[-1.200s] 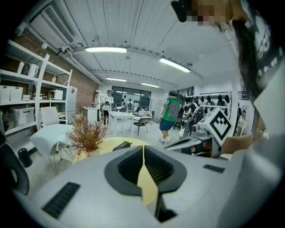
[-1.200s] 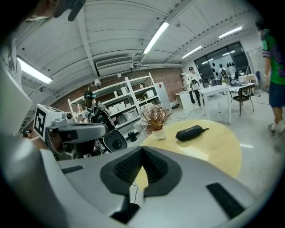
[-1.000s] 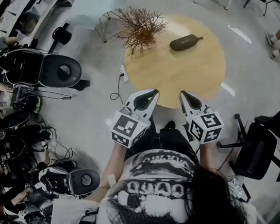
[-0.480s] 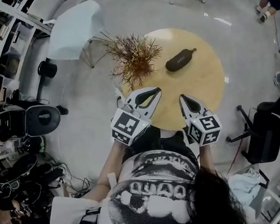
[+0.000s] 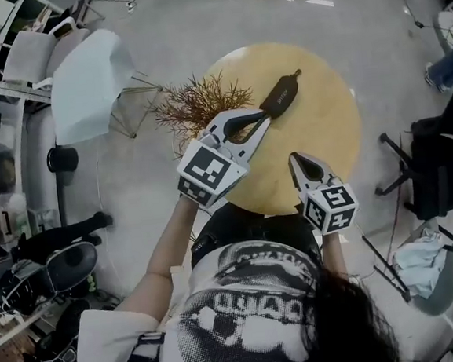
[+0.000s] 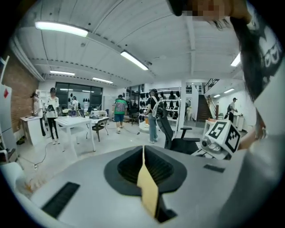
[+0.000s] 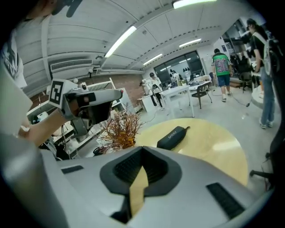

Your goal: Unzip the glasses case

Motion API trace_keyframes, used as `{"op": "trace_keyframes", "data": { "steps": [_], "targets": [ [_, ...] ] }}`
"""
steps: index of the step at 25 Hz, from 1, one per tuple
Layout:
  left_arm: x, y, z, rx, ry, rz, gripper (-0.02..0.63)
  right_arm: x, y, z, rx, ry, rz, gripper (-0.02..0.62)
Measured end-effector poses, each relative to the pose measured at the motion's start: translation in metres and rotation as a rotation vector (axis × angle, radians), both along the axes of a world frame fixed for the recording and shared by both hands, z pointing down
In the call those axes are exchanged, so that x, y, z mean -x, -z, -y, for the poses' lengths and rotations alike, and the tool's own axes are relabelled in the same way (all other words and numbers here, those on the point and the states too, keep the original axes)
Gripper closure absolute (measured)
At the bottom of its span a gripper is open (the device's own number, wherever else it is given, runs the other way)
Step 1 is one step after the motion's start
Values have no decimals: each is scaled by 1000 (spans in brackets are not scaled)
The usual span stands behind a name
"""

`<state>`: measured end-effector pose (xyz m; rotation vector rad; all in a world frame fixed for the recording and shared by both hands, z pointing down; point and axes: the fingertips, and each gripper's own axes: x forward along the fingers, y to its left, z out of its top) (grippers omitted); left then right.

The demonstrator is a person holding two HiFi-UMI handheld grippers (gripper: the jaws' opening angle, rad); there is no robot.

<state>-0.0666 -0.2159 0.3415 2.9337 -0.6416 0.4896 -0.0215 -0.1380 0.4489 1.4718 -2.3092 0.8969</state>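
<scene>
The black glasses case [image 5: 280,97] lies zipped on the round wooden table [image 5: 325,136], towards its far side, with a short pull tab at its far end. My left gripper [image 5: 266,117] reaches over the table, its tips just short of the case's near end, jaws shut and empty. In the left gripper view the left gripper [image 6: 143,148] points level across the room and the case is out of sight. My right gripper [image 5: 295,158] hangs at the table's near edge, shut and empty. The right gripper view shows the right gripper [image 7: 142,149], the case [image 7: 173,137] and the left gripper [image 7: 91,100].
A dried brown plant [image 5: 196,104] stands at the table's left edge, beside my left gripper. A white chair [image 5: 88,82] is off to the left, a black office chair [image 5: 435,174] to the right. Several people stand further back [image 6: 153,113] in the room.
My left gripper has swung forward and right over the table, up to the case's near end. The right gripper has stayed near the table's front edge. The head view has shifted.
</scene>
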Motion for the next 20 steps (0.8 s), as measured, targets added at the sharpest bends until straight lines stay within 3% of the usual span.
{"op": "trace_keyframes", "data": {
  "steps": [6, 11, 13, 15, 18, 20],
  "targets": [
    [-37, -18, 53, 16, -166, 86, 588, 0, -2, 8, -4, -94, -3, 595],
    [-74, -50, 97, 100, -251, 155, 584, -3, -14, 7, 12, -170, 11, 595],
    [-87, -72, 108, 149, -279, 206, 572, -7, -20, 8, 20, -195, 8, 595],
    [-96, -96, 116, 179, -306, 275, 504, -12, -28, 11, 24, -221, 3, 595],
    [-111, -127, 128, 181, -338, 389, 478, -20, -38, 22, 17, -255, -4, 595],
    [-120, -149, 131, 228, -356, 456, 451, -24, -43, 30, 10, -271, -8, 595]
  ]
}}
